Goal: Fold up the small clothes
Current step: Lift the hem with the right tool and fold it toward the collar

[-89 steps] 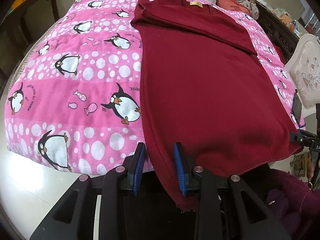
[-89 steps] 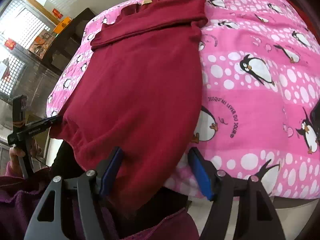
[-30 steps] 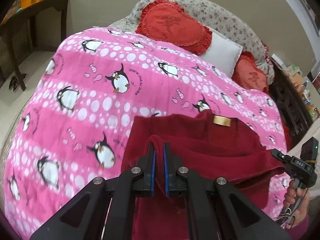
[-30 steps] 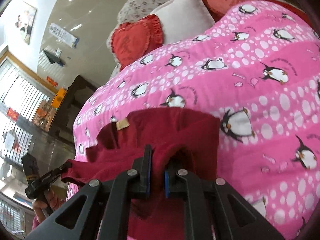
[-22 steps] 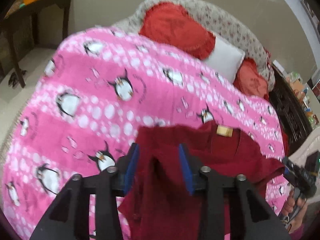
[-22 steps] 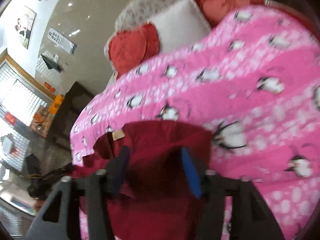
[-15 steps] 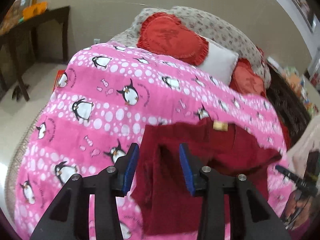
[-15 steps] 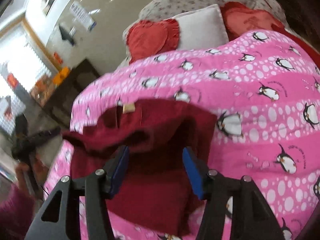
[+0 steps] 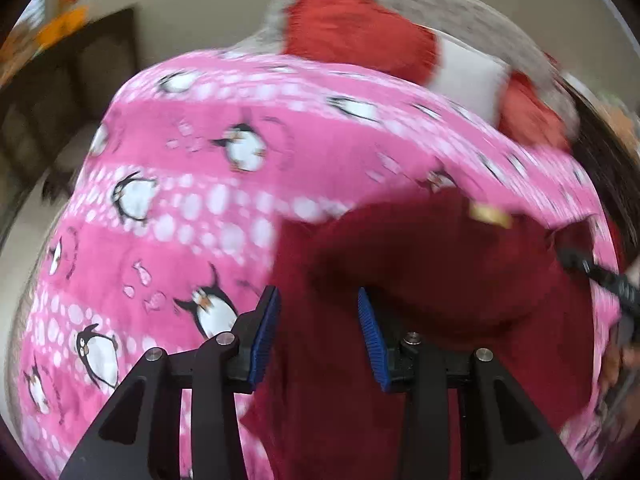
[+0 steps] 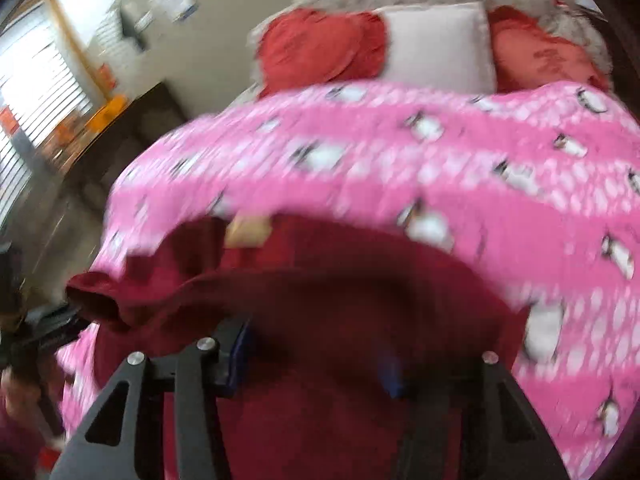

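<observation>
Below me is the pink quilted blanket with penguins and white dots [image 9: 208,216], covering the bed. On it, toward my right, lies the dark red knit garment [image 9: 440,272], folded over itself, its tan neck label [image 9: 490,215] near the far edge. It looks soft, light and limp, so I judge it will sag and needs holding at a doubled edge or corner. My left gripper [image 9: 318,334] stands spread, pinching nothing. My right gripper [image 10: 316,360] has just opened, then narrowed slightly; its jaws stand apart over the cloth.

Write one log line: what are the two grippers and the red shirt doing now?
left gripper: open | right gripper: open | red shirt: released, folded on pink blanket
</observation>
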A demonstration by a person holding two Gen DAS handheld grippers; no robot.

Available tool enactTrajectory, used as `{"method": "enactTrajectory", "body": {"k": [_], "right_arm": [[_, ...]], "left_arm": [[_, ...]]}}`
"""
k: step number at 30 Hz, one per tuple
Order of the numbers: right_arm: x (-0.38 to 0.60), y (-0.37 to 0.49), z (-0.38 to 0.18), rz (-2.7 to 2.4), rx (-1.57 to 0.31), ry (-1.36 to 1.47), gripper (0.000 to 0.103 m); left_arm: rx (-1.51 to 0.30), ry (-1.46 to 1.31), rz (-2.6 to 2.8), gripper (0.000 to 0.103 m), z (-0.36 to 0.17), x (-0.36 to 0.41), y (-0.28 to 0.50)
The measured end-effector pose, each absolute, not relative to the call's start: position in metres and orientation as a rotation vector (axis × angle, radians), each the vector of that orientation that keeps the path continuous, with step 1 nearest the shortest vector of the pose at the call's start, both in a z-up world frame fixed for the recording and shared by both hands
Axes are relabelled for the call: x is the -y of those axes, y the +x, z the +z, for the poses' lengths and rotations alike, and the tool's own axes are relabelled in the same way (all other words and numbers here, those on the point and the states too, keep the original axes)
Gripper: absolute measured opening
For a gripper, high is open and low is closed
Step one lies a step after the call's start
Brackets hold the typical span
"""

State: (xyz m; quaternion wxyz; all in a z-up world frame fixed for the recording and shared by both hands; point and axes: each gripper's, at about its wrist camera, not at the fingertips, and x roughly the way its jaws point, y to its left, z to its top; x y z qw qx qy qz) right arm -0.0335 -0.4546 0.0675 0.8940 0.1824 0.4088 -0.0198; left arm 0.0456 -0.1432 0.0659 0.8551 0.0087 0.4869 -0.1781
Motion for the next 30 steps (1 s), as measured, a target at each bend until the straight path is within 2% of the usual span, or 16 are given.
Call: {"method": "enactTrajectory", "body": {"k": [4,8,12,16,23,30], "right_arm": [[0.47,-0.04,0.08,-0.091,-0.811,0.442,0.055],[0.466,-0.059,0.087,-0.172,-0.758,0.307,0.055],[0.486,-0.039,0.062,-0.239,-0.847,0.34,0.051],[0.48,-0.04,0.067,-0.242,-0.863,0.279,0.051],[0.475,-0.124,0.094,-0.144,-0.835,0.39,0.058],[0.464,-0.19,0.072,-0.145,-0.897,0.399,0.058]], "left_arm": [[-1.027,-0.035,-0.361,0.02,0.069,0.135,0.054],[-1.035,0.029,-0.344,0.02,0.056,0.147,0.058],[-1.081,0.053,-0.289,0.022,0.028,0.154,0.069],[-1.091,0.015,-0.314,0.022,0.037,0.143,0.067],[-1.074,-0.021,-0.444,0.022,0.065,0.099,0.016],[-1.126,-0.037,-0.514,0.022,0.054,0.079,-0.029]]}}
